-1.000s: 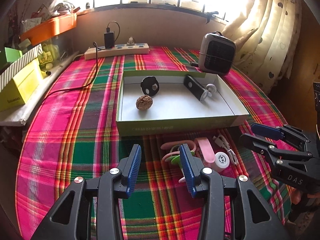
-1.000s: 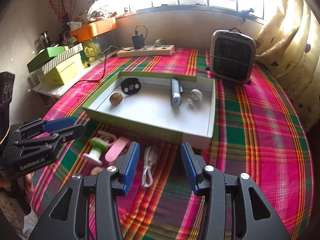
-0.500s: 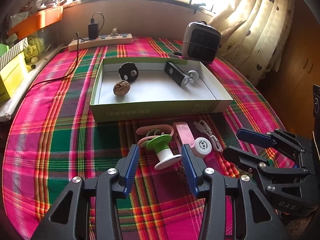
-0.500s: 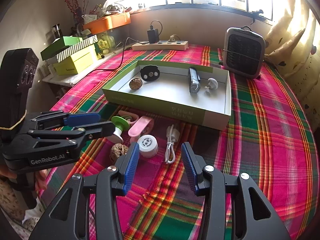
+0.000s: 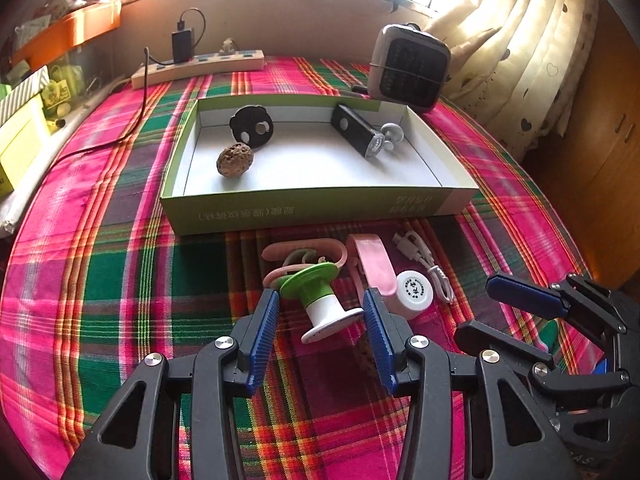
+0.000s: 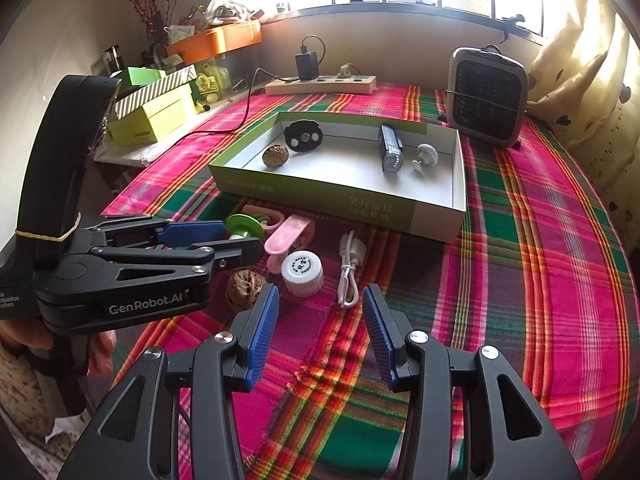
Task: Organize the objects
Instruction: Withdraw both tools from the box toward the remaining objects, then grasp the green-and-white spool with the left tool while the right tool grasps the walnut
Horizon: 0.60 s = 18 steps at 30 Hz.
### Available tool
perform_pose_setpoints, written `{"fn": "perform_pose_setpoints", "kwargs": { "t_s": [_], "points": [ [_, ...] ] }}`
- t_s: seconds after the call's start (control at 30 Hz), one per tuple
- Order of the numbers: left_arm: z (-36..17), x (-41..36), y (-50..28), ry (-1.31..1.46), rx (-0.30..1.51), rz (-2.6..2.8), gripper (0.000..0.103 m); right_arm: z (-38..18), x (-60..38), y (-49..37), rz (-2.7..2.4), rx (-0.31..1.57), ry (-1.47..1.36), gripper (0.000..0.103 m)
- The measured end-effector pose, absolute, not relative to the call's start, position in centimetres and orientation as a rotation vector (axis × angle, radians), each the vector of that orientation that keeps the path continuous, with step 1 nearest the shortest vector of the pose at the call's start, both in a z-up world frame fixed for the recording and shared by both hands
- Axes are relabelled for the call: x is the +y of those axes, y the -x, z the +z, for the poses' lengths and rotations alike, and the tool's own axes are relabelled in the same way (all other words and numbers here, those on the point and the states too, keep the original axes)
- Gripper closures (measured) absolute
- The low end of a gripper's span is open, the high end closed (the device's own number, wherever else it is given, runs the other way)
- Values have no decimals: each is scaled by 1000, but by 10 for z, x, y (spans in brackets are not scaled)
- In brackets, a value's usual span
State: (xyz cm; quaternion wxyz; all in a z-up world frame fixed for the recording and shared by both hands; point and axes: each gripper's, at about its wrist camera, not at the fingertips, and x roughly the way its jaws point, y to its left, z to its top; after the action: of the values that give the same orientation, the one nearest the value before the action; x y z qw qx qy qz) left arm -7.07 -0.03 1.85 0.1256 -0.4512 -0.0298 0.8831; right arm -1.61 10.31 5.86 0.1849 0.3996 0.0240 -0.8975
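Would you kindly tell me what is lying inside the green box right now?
Inside the green box lie a walnut, a black disc propped on the far wall, a black flashlight and a white suction hook. The near wall hides a strip of floor.

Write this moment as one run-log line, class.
left gripper: open around green spool | right gripper: open, empty | box: four items inside

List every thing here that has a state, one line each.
Left gripper: open, jaws either side of the spool, not pressing it.
Right gripper: open, empty.
Green and white spool: tipped over on the cloth.
Box: open, lidless.
Charger: plugged into the power strip.
White cable: loose, unplugged.
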Motion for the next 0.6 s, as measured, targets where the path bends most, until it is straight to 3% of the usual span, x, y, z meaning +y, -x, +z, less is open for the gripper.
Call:
{"fn": "perform_pose_setpoints", "kwargs": {
  "t_s": [0.33, 0.43, 0.6],
  "points": [
    [13, -9, 71, 1330, -139, 2582, 62, 55, 94, 16, -2504, 84, -1137, 58],
    [12, -13, 71, 1333, -163, 2577, 71, 52, 91, 15, -2491, 91, -1140, 58],
    [12, -20, 70, 1332, -173, 2597, 71, 51, 87, 15, -2482, 97, -1144, 58]
  ]
}}
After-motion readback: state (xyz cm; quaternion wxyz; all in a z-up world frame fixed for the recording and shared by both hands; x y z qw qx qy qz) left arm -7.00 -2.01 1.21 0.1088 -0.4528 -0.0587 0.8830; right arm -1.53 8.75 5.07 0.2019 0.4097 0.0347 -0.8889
